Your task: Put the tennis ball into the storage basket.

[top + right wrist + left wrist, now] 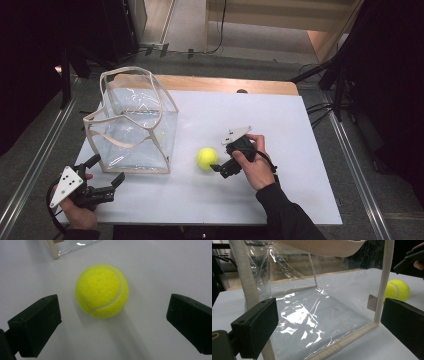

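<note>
Yellow tennis ball (pixel 102 291) lay between the spread jaws of the right gripper (pixel 220 168); the left gripper (pixel 108 171), jaws apart, faced the clear bag (pixel 134 127).

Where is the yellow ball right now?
The fuzzy yellow tennis ball sits on the white table, between the clear plastic bag and the open right gripper.

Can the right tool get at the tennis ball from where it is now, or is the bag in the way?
Probably yes. The right tool is open beside the tennis ball, with bare table between them; the clear bag stands off to the side.
</note>
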A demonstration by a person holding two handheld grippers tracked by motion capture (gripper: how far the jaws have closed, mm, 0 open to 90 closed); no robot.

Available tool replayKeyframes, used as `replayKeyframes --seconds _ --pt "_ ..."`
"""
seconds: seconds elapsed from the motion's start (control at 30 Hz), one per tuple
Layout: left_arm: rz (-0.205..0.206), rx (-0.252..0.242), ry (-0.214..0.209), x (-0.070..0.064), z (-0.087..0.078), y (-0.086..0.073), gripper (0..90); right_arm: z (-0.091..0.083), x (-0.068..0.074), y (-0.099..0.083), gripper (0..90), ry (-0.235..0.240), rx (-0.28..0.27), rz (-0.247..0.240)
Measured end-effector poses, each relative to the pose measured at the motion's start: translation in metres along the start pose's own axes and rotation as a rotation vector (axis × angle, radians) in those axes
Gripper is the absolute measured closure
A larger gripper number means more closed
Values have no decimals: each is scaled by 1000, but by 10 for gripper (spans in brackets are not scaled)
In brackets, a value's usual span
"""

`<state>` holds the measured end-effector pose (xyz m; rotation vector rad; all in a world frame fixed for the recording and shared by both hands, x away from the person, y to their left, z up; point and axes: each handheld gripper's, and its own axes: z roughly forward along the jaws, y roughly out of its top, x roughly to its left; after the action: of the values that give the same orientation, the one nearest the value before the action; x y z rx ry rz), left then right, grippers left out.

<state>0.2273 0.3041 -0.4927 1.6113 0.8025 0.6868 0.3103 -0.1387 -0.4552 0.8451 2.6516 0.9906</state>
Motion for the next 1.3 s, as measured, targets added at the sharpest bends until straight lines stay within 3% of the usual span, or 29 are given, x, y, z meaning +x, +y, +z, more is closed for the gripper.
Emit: replayKeyframes --seconds 0.5,0.83,1.27,1.3 --pt "-1 -1 -2 0 0 0 13 23 1 17 0 55 133 -44" --pt "-6 -3 -2 0 0 0 13 35 1 25 0 63 216 -53" --pt "-5 -4 -3 0 0 0 13 48 3 35 0 98 295 -67" --pt "-5 -4 -3 0 0 0 13 50 2 35 0 97 297 -84"
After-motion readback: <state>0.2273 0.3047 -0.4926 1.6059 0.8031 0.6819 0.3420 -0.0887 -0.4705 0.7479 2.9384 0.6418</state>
